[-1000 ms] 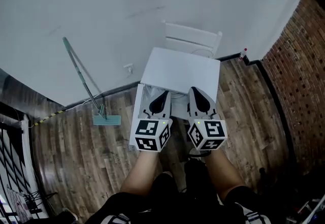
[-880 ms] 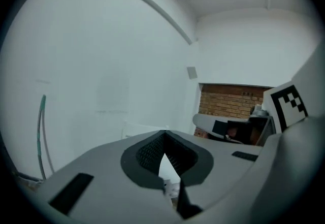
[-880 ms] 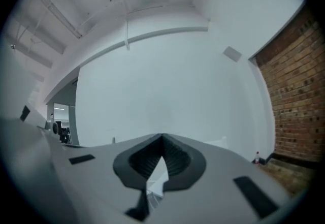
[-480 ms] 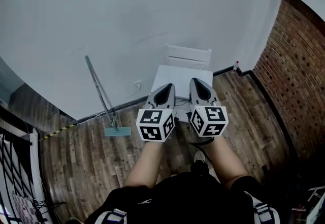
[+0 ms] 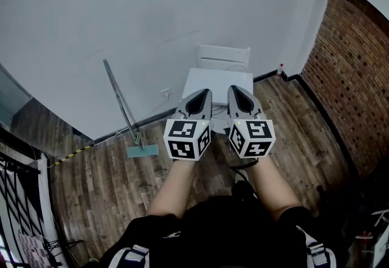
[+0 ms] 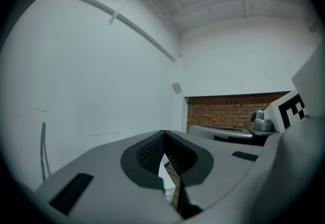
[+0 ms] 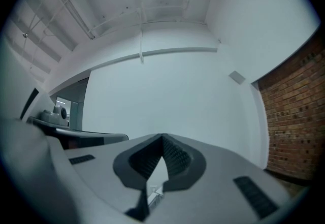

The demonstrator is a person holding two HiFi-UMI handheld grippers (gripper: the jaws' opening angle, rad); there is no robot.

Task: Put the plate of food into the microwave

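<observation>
Farther from table (image 5: 214,80) now, left gripper (image 5: 201,93) and right gripper (image 5: 237,89) stay closed.

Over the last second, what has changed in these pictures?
The head view has drawn back: the white table and chair look smaller and farther, the mop sits further right. Nothing taken or released. The left gripper and right gripper stay side by side, shut and empty.

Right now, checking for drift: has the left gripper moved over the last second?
Yes. In the head view the left gripper rose: its cube was lower than the mop head, now higher; the camera shifted too.
</observation>
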